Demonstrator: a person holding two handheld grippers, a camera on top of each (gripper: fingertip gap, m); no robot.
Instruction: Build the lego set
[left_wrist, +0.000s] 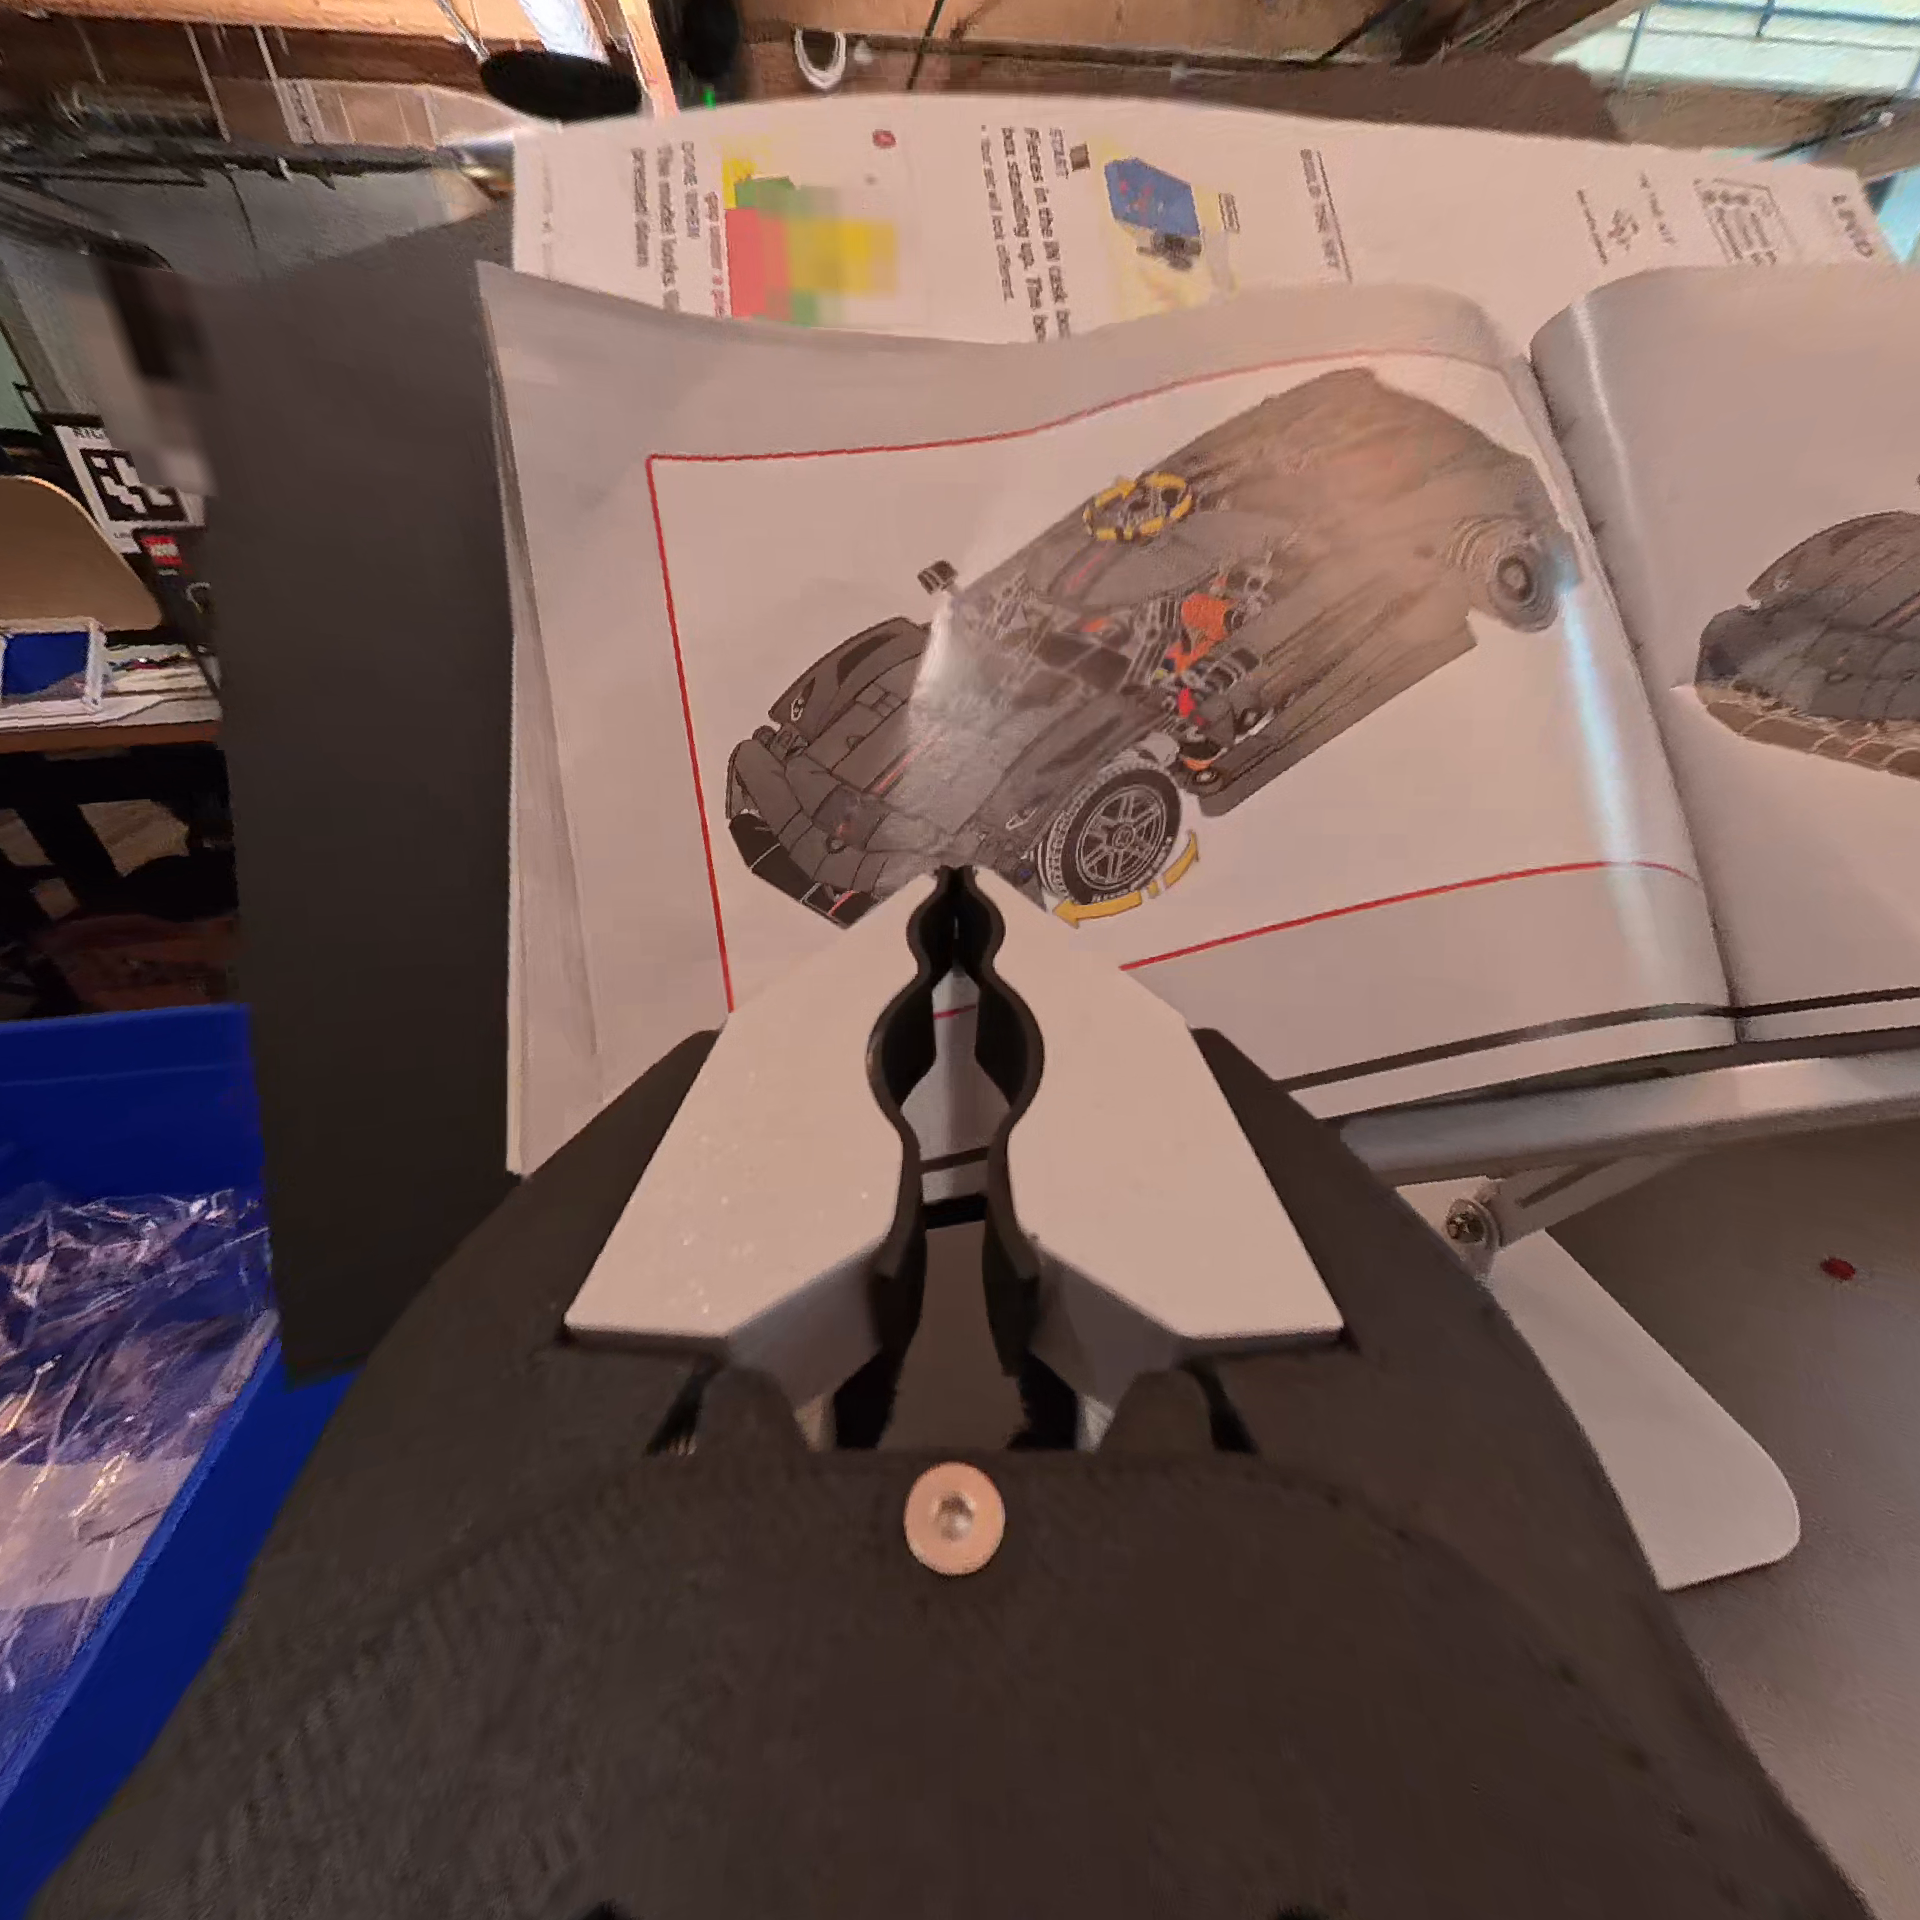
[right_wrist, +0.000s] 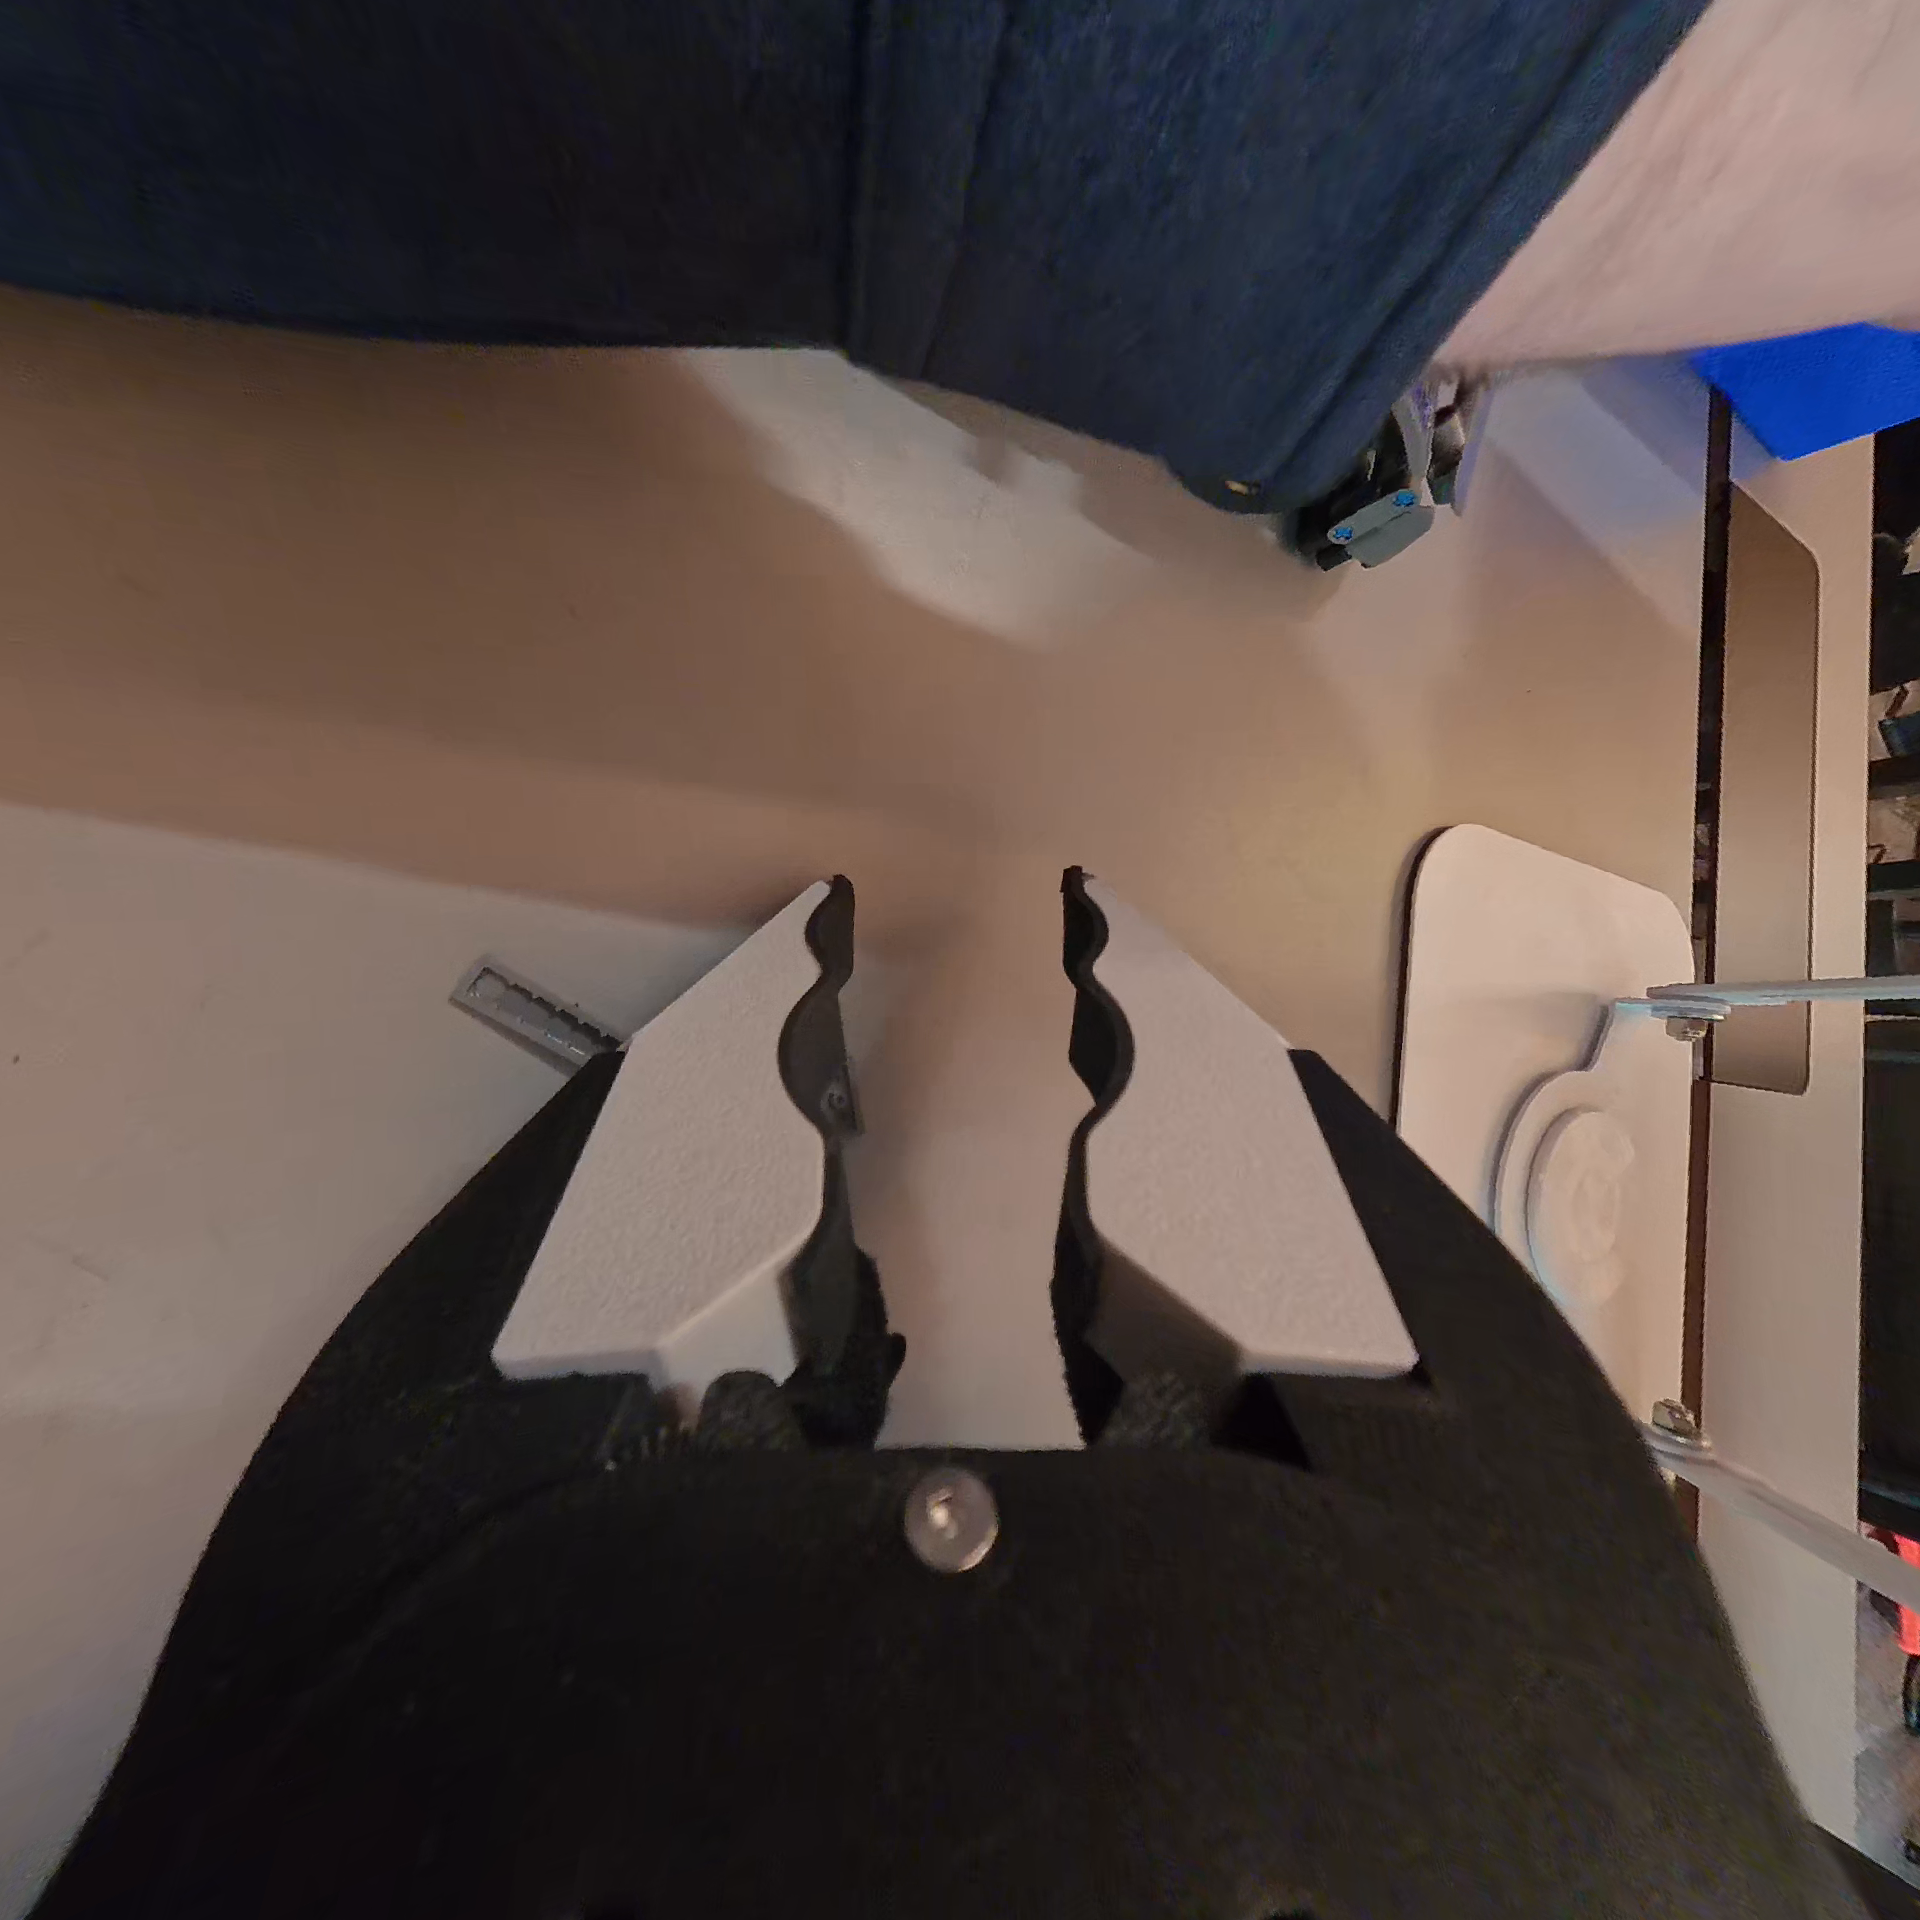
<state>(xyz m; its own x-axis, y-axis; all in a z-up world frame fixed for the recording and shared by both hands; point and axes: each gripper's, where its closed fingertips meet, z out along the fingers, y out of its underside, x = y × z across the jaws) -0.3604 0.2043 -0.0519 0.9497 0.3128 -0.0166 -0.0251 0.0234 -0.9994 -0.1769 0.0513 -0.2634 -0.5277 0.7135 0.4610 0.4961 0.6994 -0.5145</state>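
Observation:
My left gripper (left_wrist: 951, 883) is shut, and its tips pinch a blurred strip of clear plastic (left_wrist: 951, 727) that stands up in front of the open instruction booklet (left_wrist: 1143, 675). The page shows a dark grey car. My right gripper (right_wrist: 958, 894) is open and empty, pointing down at the pale table (right_wrist: 623, 675). A long grey lego piece (right_wrist: 525, 1023) lies on the table, partly hidden behind the left finger (right_wrist: 717, 1122). A small grey lego assembly with blue pins (right_wrist: 1371, 525) lies farther off, at the edge of a person's dark blue clothing (right_wrist: 727, 156).
The booklet rests on a white metal stand (left_wrist: 1662, 1403), whose base also shows in the right wrist view (right_wrist: 1538, 987). A blue bin (left_wrist: 125, 1299) with clear plastic bags is at the left, and its corner shows in the right wrist view (right_wrist: 1818, 400). A printed sheet (left_wrist: 1039, 208) stands behind the booklet. Spacing between my two grippers at the tips: around 30 cm.

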